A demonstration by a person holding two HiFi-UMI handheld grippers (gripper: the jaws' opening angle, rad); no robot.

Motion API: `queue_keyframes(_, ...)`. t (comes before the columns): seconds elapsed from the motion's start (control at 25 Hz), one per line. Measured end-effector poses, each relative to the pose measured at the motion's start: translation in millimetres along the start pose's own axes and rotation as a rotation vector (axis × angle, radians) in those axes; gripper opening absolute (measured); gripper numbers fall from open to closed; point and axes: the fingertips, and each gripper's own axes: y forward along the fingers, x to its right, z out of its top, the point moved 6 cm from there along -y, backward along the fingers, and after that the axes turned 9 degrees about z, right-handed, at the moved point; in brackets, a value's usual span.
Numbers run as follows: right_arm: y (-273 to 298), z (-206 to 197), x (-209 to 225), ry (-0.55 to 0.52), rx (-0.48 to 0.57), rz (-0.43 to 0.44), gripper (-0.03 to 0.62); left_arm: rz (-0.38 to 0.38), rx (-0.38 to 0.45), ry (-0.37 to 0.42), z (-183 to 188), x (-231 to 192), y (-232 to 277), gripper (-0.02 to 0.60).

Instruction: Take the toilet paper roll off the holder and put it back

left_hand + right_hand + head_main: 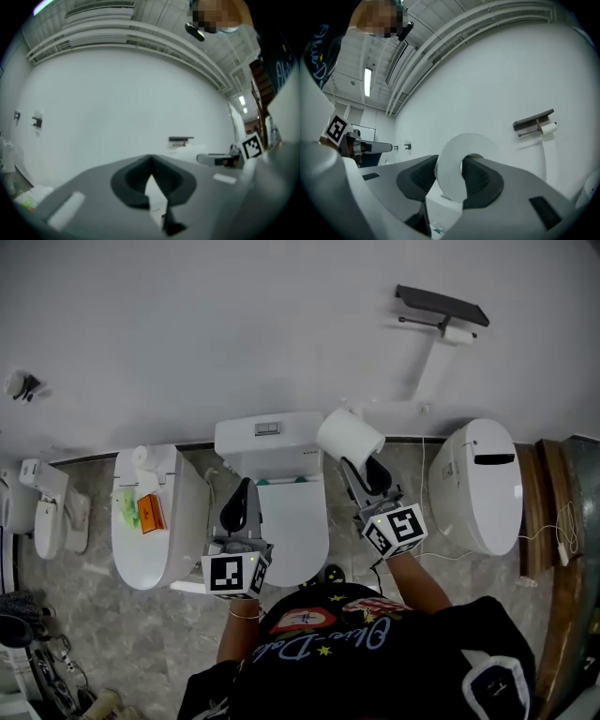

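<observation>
My right gripper (360,458) is shut on a white toilet paper roll (349,436), held up in the air above the middle toilet. In the right gripper view the roll (449,169) stands on edge between the two dark pads (483,178). The dark holder (441,306) is fixed high on the white wall to the right, apart from the roll I hold. A small roll (458,334) hangs on its bar with a paper strip (427,371) trailing down. My left gripper (240,502) hangs lower left, shut and empty. The holder (181,139) shows far off in the left gripper view.
Three white toilets stand along the wall: the left one (178,545) with an orange packet and small items on it, the middle one (291,531) under my grippers, the right one (483,493). Wooden boards (553,512) lie at the far right. A white fixture (47,512) sits far left.
</observation>
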Motion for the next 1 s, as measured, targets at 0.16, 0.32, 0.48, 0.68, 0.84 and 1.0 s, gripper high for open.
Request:
queue_keyframes(0.16, -8.7, 5.4, -0.4, -0.031, -0.012, 0.009, 0.158, -0.011, -0.005, 0.022, 1.3, 6.8, -7.9, -0.002)
queue_keyframes(0.32, -13.2, 6.4, -0.7, -0.037, -0.014, 0.017, 0.158, -0.003, -0.003, 0.030, 3.1, 9.7, -13.1, -0.002)
queue_keyframes(0.48, -17.1, 9.3, -5.1, -0.034, -0.004, 0.027, 0.158, 0.014, -0.006, 0.028, 4.6, 7.9, -14.8, -0.002)
queue_keyframes(0.68, -19.1, 10.3, -7.6, -0.058, -0.010, 0.030, 0.158, 0.015, 0.001, 0.029, 5.5, 9.1, -15.2, -0.002)
queue_keyframes(0.84, -11.4, 0.8, -8.9, -0.119, -0.099, 0.054, 0.158, 0.018, 0.000, 0.026, 5.2, 10.0, -15.1, -0.002)
queue_keyframes(1.0, 22.3, -23.1, 4.1, -0.146, -0.273, 0.140, 0.158, 0.037, -0.004, 0.025, 3.2, 5.9, -18.9, -0.002)
